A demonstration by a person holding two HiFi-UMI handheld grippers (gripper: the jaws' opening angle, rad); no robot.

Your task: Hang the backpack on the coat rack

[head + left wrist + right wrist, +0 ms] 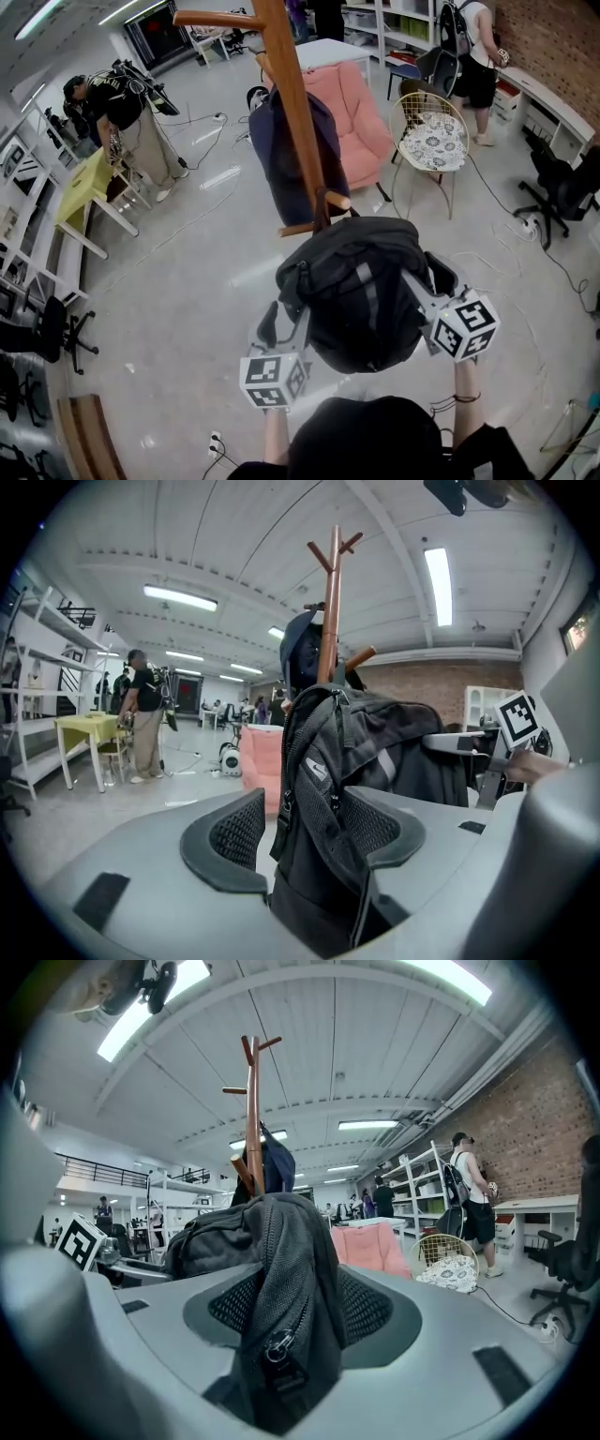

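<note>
A black backpack [361, 291] hangs against the wooden coat rack [291, 94], its top up at a lower peg [335, 201]. My left gripper [281, 323] is at the pack's left side and my right gripper [427, 286] at its right side. In the left gripper view the backpack [328, 799] stands between the jaws of the left gripper [314, 832]; it leans on the right pad [375, 827] and there is a gap at the left pad. In the right gripper view a zippered fold [286, 1288] drapes loosely between the wide jaws of the right gripper [295, 1312].
A dark blue garment [291, 155] hangs higher on the rack. Behind it stand a pink armchair [361, 122] and a wicker chair [431, 141]. People stand at the far left [122, 103] and back right [478, 47]. Cables trail across the floor [187, 234].
</note>
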